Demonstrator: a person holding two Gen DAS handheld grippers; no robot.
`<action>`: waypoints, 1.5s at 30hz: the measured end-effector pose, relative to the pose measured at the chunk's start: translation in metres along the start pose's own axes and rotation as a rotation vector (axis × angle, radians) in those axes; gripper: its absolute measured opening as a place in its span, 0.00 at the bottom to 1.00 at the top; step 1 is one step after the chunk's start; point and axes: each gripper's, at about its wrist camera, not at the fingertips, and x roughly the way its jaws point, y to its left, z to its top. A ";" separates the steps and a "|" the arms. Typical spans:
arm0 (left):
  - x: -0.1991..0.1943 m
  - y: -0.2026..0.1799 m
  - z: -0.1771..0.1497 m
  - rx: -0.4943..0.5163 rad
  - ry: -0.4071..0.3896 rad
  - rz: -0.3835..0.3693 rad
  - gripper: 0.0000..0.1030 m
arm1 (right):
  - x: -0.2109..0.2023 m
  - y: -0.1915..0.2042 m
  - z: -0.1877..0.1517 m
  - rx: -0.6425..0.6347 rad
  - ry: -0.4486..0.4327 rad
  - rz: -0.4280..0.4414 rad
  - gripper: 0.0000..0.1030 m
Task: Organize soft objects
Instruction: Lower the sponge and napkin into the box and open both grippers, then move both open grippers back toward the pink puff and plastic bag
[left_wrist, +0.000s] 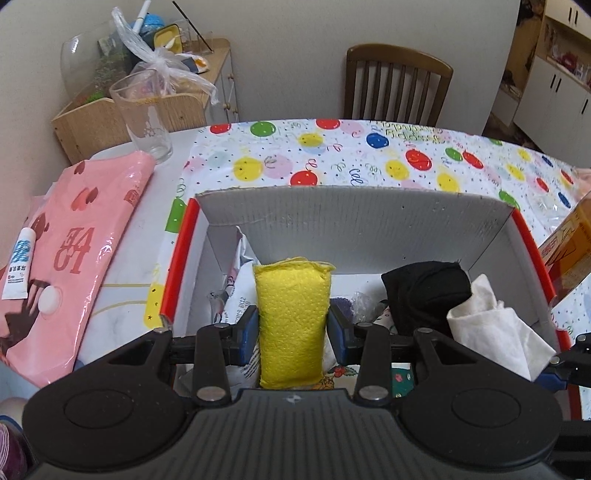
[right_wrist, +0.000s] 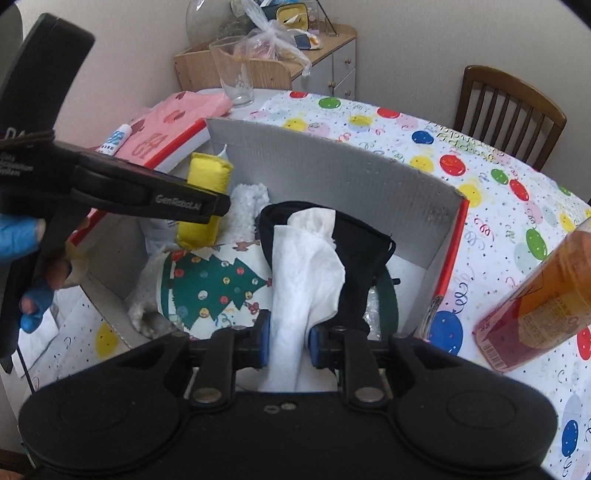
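— Where are you with the left side?

— My left gripper is clamped on the yellow sponge, both blue pads pressed into its sides. The sponge stands upright over the open cardboard box, near its left end.

— And the right?

— My right gripper is closed on a white cloth, pinching its lower part; the upper part rises crumpled in front of a black cloth that sits in the box near the right wall.

— What else is in the box?

— A cloth with a green Christmas tree print lies on the floor of it, with something white and fluffy behind, just beside the sponge.

— Around the box?

— It sits on a balloon-patterned tablecloth. To its left lies a pink plastic package with a small white tube on it, and a clear glass stands beyond. An orange bottle shows at the right.
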 end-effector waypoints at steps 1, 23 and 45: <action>0.002 -0.001 0.000 0.005 0.003 0.000 0.37 | 0.001 0.000 -0.001 -0.001 0.002 -0.003 0.20; -0.008 -0.016 0.002 0.063 -0.044 0.050 0.63 | -0.023 -0.005 -0.007 0.014 -0.026 0.026 0.58; -0.106 -0.058 -0.017 0.018 -0.144 -0.108 0.72 | -0.128 -0.043 -0.033 0.057 -0.204 0.053 0.72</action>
